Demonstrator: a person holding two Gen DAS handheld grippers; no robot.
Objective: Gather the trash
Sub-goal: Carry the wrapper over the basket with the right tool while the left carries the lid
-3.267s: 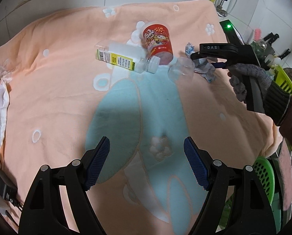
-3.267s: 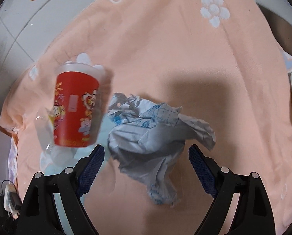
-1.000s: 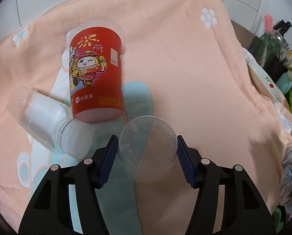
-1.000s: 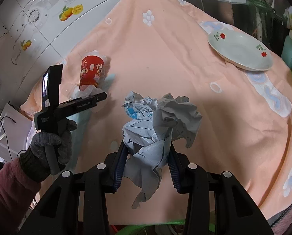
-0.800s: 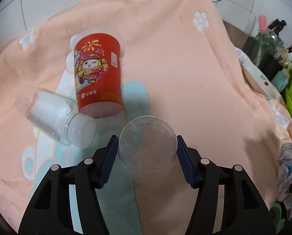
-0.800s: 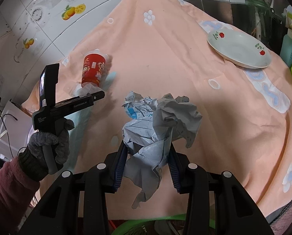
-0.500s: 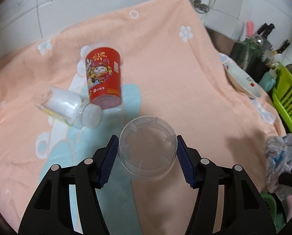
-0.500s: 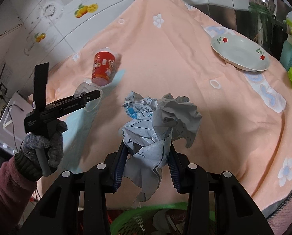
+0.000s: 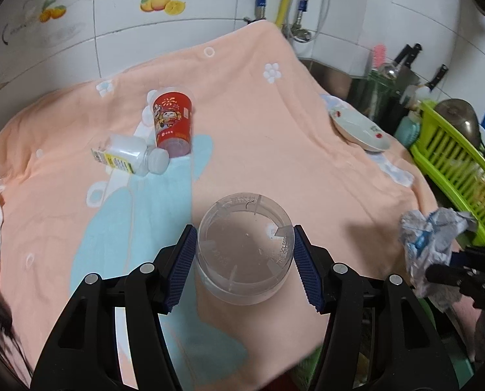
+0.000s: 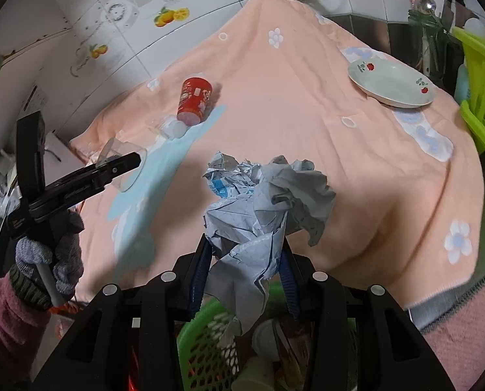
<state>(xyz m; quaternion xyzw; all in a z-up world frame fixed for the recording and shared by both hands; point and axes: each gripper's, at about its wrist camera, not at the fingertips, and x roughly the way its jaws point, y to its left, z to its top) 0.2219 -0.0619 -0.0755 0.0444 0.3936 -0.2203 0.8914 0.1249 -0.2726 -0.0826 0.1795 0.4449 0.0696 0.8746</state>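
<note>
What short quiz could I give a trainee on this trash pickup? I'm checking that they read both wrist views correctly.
1. True or false: the left gripper holds the clear plastic cup between its jaws.
2. What is clamped in the right gripper?
A. the red cup
B. the crumpled paper
C. the white plate
3. Fill in: below the right gripper, past the blanket's edge, sits a green ____ with trash in it.

Key: 1 true; 2 B; 3 basket.
</note>
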